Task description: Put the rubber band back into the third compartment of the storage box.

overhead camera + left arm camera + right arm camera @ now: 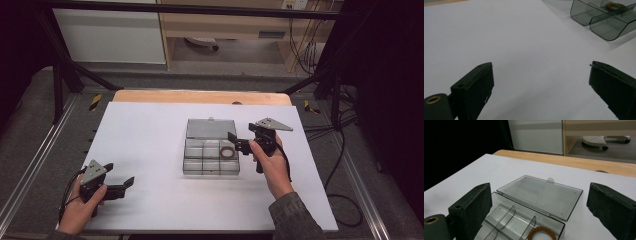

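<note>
Nearest the high camera, at the table's front left corner, the left gripper (pixel 122 186) rests low in the person's left hand (pixel 80 210), its jaws spread wide with nothing between them; in the left gripper view the same jaws frame bare white table surface (pixel 524 45). The brown braided ring (pixel 228 152) lies in the back right compartment of the clear compartment box (pixel 210 160), which stands at mid-table with its hinged lid (pixel 210 128) folded flat behind it. In the right gripper view the ring (pixel 542 233) appears at the bottom edge, inside the box (pixel 506 222), with the lid (pixel 541 196) lying open beyond it. The right gripper (pixel 236 142), held in the person's right hand (pixel 267 156), hovers just beside the box's right end, above the ring's compartment; its jaws stand wide apart and grip nothing. A wooden table edge (pixel 200 96) borders the white surface at the far side.
</note>
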